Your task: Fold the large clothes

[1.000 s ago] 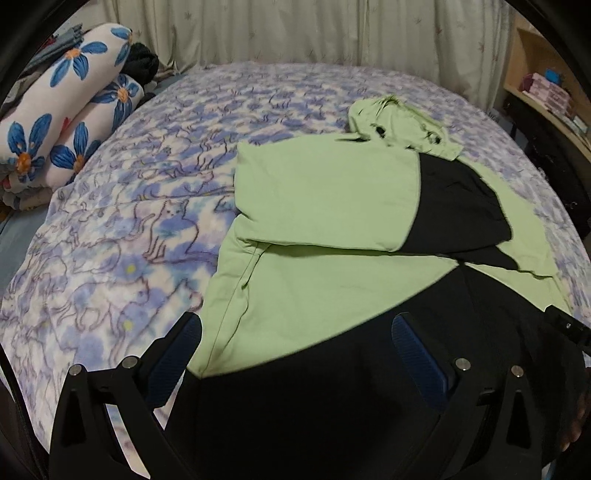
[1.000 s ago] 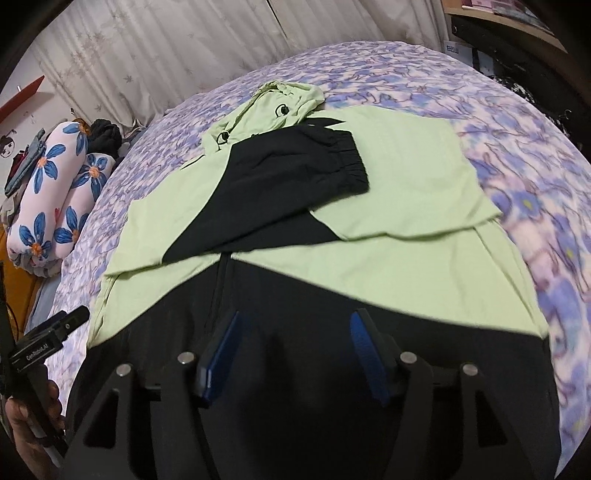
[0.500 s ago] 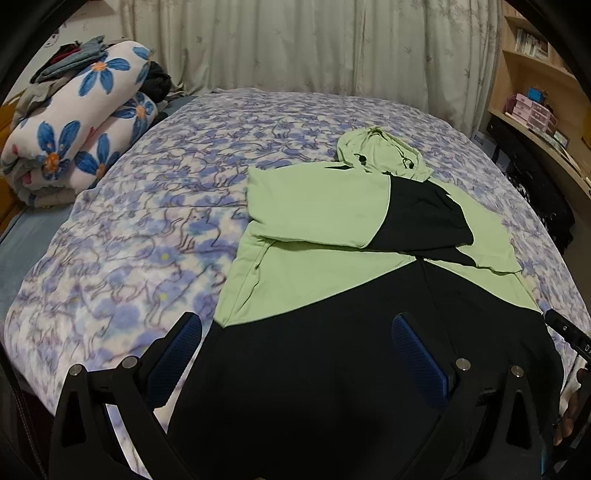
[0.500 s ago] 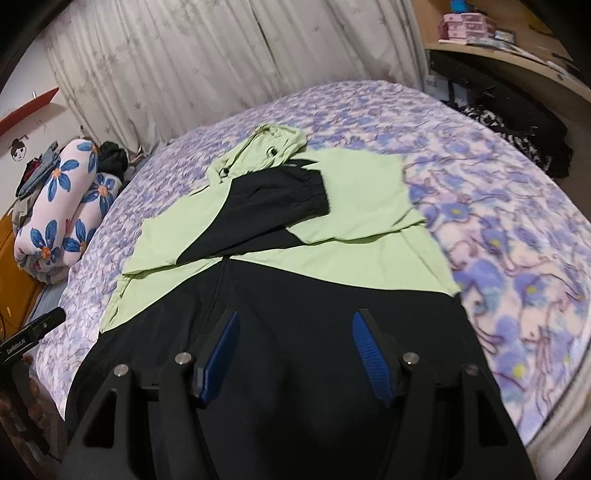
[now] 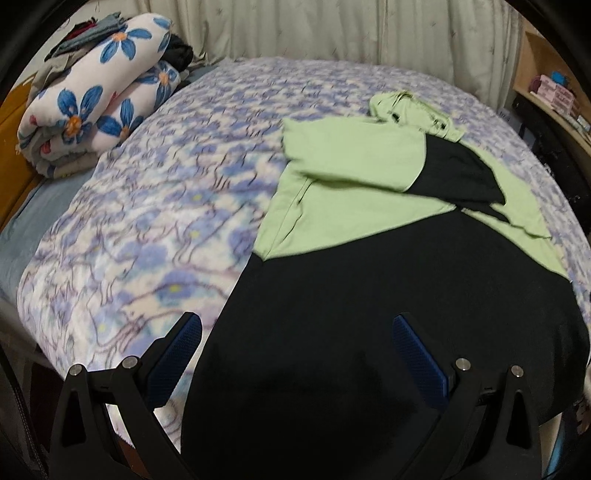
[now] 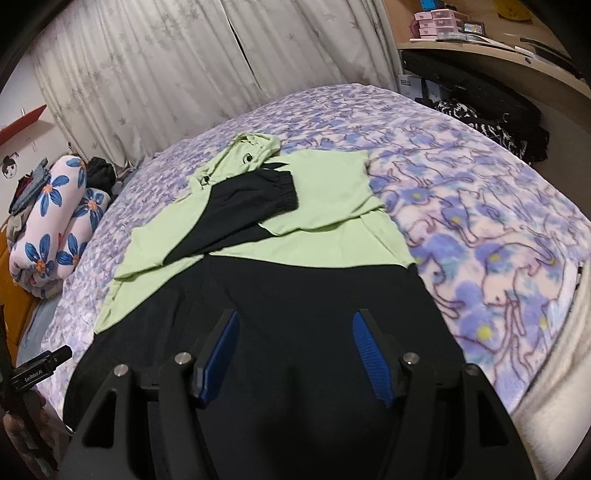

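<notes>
A light green and black hoodie [image 5: 351, 206] lies flat on the bed, hood at the far end, both sleeves folded across the chest. Its black lower part [image 5: 369, 314] reaches the near edge of the bed. It also shows in the right wrist view [image 6: 314, 240], with the black sleeve cuff [image 6: 273, 195] on top. My left gripper [image 5: 295, 332] is open and empty, hovering over the hoodie's black lower left part. My right gripper [image 6: 295, 343] is open and empty, hovering over the black lower part near its middle.
The bed has a purple floral blanket [image 5: 147, 221]. A rolled blue-flowered quilt [image 5: 92, 103] with clothes on it lies at the far left. Curtains [image 6: 184, 74] hang behind the bed. A desk with boxes [image 6: 461, 33] and dark bags [image 6: 491, 122] stand at the right.
Both grippers have drawn back and risen from the hoodie, which now looks smaller and farther. The hoodie has not moved. Both stay open.
</notes>
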`<action>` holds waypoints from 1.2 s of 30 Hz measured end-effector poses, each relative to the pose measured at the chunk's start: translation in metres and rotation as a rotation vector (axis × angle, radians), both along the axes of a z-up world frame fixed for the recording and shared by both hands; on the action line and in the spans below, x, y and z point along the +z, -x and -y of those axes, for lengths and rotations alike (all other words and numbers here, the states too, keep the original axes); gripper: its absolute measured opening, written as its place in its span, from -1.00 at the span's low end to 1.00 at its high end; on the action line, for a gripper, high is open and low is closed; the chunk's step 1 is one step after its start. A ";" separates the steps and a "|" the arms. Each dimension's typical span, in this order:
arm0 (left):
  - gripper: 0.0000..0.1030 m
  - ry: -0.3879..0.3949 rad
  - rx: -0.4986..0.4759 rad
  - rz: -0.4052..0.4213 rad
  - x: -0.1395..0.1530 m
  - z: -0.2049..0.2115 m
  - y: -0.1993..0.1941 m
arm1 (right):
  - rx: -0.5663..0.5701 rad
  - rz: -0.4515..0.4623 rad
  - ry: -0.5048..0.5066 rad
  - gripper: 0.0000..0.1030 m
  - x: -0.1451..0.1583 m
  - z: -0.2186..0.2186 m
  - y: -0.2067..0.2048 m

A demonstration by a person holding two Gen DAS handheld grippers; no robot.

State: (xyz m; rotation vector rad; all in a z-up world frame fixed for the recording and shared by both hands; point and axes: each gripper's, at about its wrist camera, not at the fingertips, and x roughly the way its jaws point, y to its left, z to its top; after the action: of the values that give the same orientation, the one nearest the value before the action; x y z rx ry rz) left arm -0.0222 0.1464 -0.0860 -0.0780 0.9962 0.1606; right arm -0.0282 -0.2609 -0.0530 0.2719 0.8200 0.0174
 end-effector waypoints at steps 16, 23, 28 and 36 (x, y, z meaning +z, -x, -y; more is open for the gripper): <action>0.98 0.140 0.031 -0.136 -0.059 -0.050 0.013 | -0.115 -0.213 0.102 0.24 -0.040 0.073 0.025; 0.98 0.161 0.008 -0.146 -0.066 -0.052 0.001 | -0.039 -0.239 0.158 0.16 -0.050 0.065 0.025; 0.98 0.187 -0.037 -0.147 -0.072 -0.055 -0.004 | 0.048 -0.261 0.127 -0.44 -0.055 0.057 0.019; 0.84 0.204 -0.096 -0.127 -0.073 -0.056 -0.002 | 0.066 -0.260 0.096 -0.61 -0.061 0.059 0.018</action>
State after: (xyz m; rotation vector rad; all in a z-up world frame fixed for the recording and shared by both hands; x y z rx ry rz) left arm -0.0198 0.2020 -0.1585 -0.2075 1.1390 -0.0249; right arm -0.0459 -0.3204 -0.1142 0.1577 1.0849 0.0044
